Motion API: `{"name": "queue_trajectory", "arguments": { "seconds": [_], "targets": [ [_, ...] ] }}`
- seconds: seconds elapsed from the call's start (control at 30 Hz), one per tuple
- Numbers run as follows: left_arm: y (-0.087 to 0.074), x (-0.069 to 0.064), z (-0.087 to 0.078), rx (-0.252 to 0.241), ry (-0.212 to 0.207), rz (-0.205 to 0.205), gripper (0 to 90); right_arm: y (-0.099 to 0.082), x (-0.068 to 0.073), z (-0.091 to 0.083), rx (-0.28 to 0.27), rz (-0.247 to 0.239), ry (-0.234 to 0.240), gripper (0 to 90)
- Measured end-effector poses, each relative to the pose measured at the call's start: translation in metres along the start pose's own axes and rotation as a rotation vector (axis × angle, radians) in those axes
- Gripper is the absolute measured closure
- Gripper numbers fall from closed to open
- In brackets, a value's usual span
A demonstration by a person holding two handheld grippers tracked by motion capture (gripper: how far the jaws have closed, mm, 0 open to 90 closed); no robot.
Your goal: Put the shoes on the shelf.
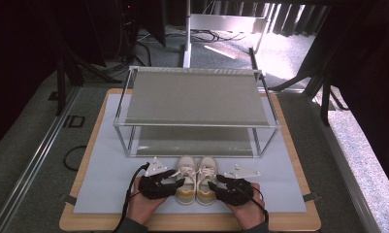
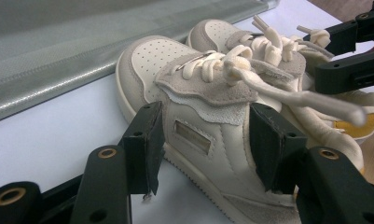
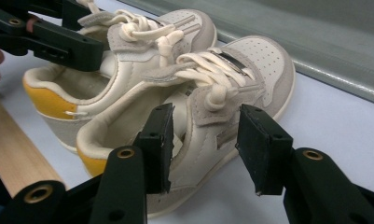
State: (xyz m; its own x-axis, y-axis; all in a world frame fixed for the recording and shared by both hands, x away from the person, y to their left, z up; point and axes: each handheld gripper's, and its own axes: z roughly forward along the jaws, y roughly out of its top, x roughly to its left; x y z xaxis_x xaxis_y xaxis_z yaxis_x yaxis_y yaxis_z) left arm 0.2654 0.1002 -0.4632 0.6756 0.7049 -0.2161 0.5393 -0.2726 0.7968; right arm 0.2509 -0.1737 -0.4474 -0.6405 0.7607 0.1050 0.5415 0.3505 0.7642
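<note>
While the pair of small shoes sits at the worktop's near edge before the rack, left tool and right tool stand spread astride each shoe's side wall, not pinching. Light, soft-sided; grip the firmer collar.

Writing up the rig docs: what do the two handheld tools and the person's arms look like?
Both the left tool and right tool are matte black, each with two blocky flat-faced jaws on arms fixed by brass-coloured eyelets. A pale grey three-cornered plate with small dark dots sits on top of each. A thin black cable trails from each toward the table's near edge. Dark sleeves cover the wrists.
</note>
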Motion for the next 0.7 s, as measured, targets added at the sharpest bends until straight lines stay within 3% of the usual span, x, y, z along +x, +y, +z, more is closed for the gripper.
{"name": "queue_trajectory", "arguments": {
  "seconds": [0.23, 0.4, 0.7],
  "targets": [
    [0.0008, -0.004, 0.0051, 0.017, 0.008, 0.003, 47.3, 0.0003, 0.0015, -0.0002, 0.006, 0.008, -0.023, 58.4],
    [0.001, -0.0045, 0.0052, 0.017, 0.019, -0.004, 49.6, 0.0003, 0.0047, 0.0001, 0.01, -0.015, -0.05, 61.0],
    [0.004, -0.0066, 0.006, 0.036, 0.044, -0.018, 54.1, 0.001, 0.0031, 0.0001, 0.016, 0.007, -0.04, 65.1]
  ]
}}
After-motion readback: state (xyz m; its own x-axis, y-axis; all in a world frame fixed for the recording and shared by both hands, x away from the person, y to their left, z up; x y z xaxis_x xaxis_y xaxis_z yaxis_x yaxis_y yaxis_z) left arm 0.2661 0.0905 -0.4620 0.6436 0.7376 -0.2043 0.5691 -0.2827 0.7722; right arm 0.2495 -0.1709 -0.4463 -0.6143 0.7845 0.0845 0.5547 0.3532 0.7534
